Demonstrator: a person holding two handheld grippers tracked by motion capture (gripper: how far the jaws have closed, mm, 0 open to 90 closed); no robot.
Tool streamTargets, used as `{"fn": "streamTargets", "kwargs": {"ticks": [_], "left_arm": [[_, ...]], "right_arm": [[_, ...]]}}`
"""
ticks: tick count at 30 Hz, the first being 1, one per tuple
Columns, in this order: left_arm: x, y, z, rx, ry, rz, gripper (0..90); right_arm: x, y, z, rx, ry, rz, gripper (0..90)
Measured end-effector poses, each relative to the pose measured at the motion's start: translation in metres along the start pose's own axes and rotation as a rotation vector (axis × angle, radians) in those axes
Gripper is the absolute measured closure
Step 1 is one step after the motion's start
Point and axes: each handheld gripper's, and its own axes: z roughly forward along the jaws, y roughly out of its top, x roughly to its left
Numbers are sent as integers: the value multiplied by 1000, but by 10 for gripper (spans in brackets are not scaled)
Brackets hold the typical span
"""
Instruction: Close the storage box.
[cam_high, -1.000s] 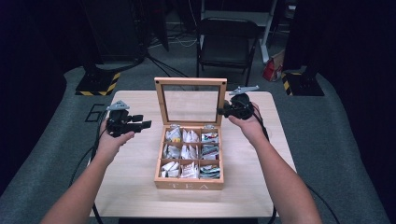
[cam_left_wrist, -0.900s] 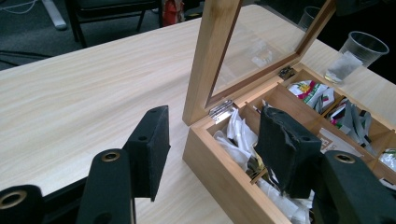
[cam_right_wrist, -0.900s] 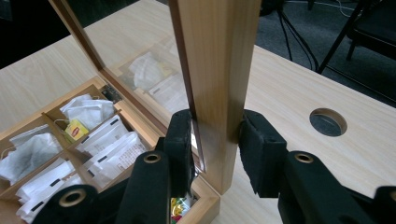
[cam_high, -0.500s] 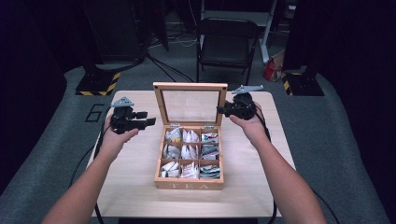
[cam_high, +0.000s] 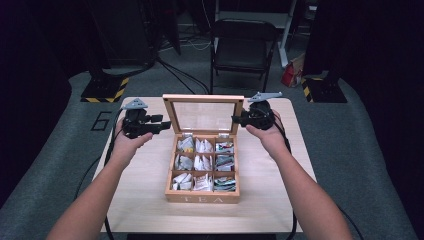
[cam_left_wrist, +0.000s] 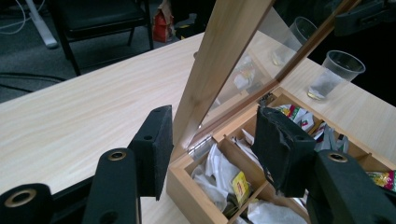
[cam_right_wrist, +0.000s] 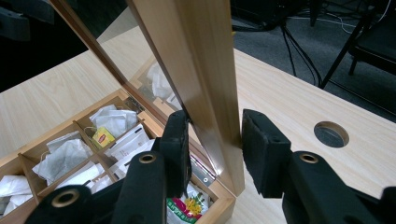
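A wooden tea box (cam_high: 202, 199) stands mid-table with its glass lid (cam_high: 203, 99) raised upright. Tea bags (cam_high: 204, 165) fill its compartments. My right gripper (cam_high: 236, 119) is at the lid's right edge. In the right gripper view the jaws (cam_right_wrist: 215, 119) are shut on the lid's wooden frame (cam_right_wrist: 205, 60), one pad on each face. My left gripper (cam_high: 162, 123) is at the lid's left edge. Its jaws (cam_left_wrist: 215, 116) straddle the frame (cam_left_wrist: 219, 56) and have just been closing. The inner pad (cam_left_wrist: 280, 149) still stands clear of the wood, over the tea bags.
A clear plastic cup (cam_left_wrist: 334, 70) stands on the table beyond the box. The tabletop has a round hole (cam_right_wrist: 330, 134) near its far right. A black chair (cam_high: 243, 47) stands behind the table. Cables trail from both grippers.
My left gripper has moved right and slightly up, bringing its jaws around the lid's left edge. The right gripper has stayed on the lid's right edge.
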Motion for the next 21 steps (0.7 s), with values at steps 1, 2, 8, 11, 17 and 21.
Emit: {"fn": "streamTargets", "kwargs": {"ticks": [1, 2, 8, 11, 17, 21], "left_arm": [[-1, 2, 0, -9, 4, 0, 472], [-1, 4, 1, -12, 0, -4, 472], [-5, 13, 4, -5, 9, 12, 497], [-7, 16, 5, -17, 8, 17, 528], [-10, 17, 4, -25, 6, 28, 594], [-11, 15, 2, -20, 0, 35, 595]], "right_arm": [[0, 0, 0, -1, 0, 2, 620], [0, 0, -1, -5, 0, -3, 620], [2, -2, -3, -24, 10, -5, 605], [4, -4, -4, -31, 17, -3, 606], [6, -8, -6, -35, 26, -12, 595], [8, -9, -8, -39, 24, -1, 530]]}}
